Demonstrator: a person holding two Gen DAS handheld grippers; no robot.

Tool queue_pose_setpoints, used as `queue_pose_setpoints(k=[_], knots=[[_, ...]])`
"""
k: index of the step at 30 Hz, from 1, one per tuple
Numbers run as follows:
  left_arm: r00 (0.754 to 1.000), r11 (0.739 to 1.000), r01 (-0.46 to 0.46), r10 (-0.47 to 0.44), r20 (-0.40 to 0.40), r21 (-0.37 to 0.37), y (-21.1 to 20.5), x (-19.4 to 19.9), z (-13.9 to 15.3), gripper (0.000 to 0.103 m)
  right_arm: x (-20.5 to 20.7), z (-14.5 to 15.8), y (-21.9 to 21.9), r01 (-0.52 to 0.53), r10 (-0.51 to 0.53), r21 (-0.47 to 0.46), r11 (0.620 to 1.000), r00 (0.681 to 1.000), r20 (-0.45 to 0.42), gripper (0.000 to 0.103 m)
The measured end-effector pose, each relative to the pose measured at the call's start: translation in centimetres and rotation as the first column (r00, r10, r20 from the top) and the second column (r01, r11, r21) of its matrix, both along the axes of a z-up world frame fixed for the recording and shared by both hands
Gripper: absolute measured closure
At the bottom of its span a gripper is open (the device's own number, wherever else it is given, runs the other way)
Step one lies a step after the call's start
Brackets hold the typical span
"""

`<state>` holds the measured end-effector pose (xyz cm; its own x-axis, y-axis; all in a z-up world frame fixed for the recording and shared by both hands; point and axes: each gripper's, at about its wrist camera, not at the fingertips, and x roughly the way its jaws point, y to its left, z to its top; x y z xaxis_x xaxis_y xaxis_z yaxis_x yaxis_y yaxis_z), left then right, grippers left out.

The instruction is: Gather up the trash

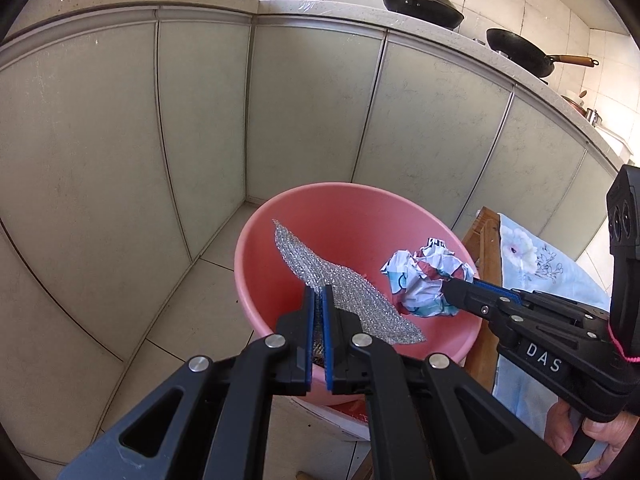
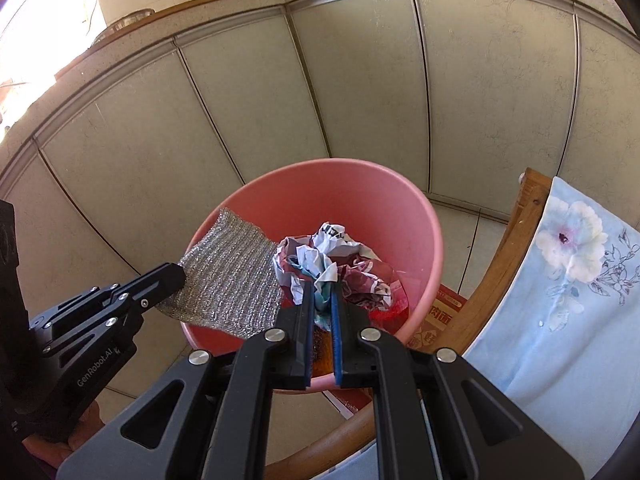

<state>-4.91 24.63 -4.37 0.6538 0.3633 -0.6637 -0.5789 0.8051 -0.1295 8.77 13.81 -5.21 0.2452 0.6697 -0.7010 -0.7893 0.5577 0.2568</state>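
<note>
holding mesh cloth (image 1: 352, 292) and crumpled paper (image 2: 320, 256) over pink bin (image 2: 400, 208).

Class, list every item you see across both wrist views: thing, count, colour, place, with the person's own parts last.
bucket: one, pink, on the floor by the cabinets.
mesh scrubber: one, silver, over the bucket, in the left gripper.
crumpled paper: one, white, teal and red, over the bucket, in the right gripper.
woks: two, black, on the counter.
cabinet doors: several, grey-green, under the counter.
chair: one, wooden, beside the bucket.
floral cloth: one, pale blue, draped on the chair.
left gripper: one, black, shut on the scrubber.
right gripper: one, black, shut on the paper.
</note>
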Motion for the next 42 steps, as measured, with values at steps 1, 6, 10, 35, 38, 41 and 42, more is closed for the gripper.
queue_pose_setpoints(k=[1, 6, 10, 35, 38, 41, 42], knots=[[1.000, 1.000, -0.003, 0.003, -0.004, 0.000, 0.0, 0.1, 0.0, 0.100, 0.0, -0.1, 0.1, -0.001, 0.001, -0.001, 1.000, 1.000, -0.001, 0.095], [1.000, 1.000, -0.015, 0.014, -0.020, -0.008, 0.3, 0.3, -0.5, 0.099, 0.0, -0.5, 0.4, 0.000, 0.000, -0.012, 1.000, 1.000, 0.000, 0.095], [1.000, 1.000, -0.015, 0.015, -0.027, -0.013, 0.2, 0.5, -0.9, 0.099, 0.2, -0.6, 0.5, 0.008, -0.008, -0.017, 1.000, 1.000, -0.003, 0.095], [1.000, 1.000, -0.008, 0.008, 0.007, -0.019, -0.5, -0.4, 0.2, 0.063, -0.7, 0.0, -0.9, 0.038, -0.039, -0.016, 0.999, 0.999, -0.023, 0.065], [1.000, 1.000, 0.007, -0.007, 0.025, -0.011, -1.2, -0.8, 0.9, 0.057, -1.3, 0.8, -1.9, 0.040, -0.040, 0.001, 0.999, 0.999, -0.009, 0.065], [0.999, 1.000, 0.017, -0.017, 0.039, -0.006, -1.9, -1.1, 1.7, 0.051, -2.2, 1.7, -2.9, 0.047, -0.047, 0.014, 0.999, 0.999, 0.012, 0.063], [0.999, 1.000, 0.019, -0.019, 0.043, -0.007, -2.1, -1.3, 2.0, 0.051, -2.6, 2.0, -3.3, 0.049, -0.049, 0.016, 0.999, 0.999, 0.023, 0.058]])
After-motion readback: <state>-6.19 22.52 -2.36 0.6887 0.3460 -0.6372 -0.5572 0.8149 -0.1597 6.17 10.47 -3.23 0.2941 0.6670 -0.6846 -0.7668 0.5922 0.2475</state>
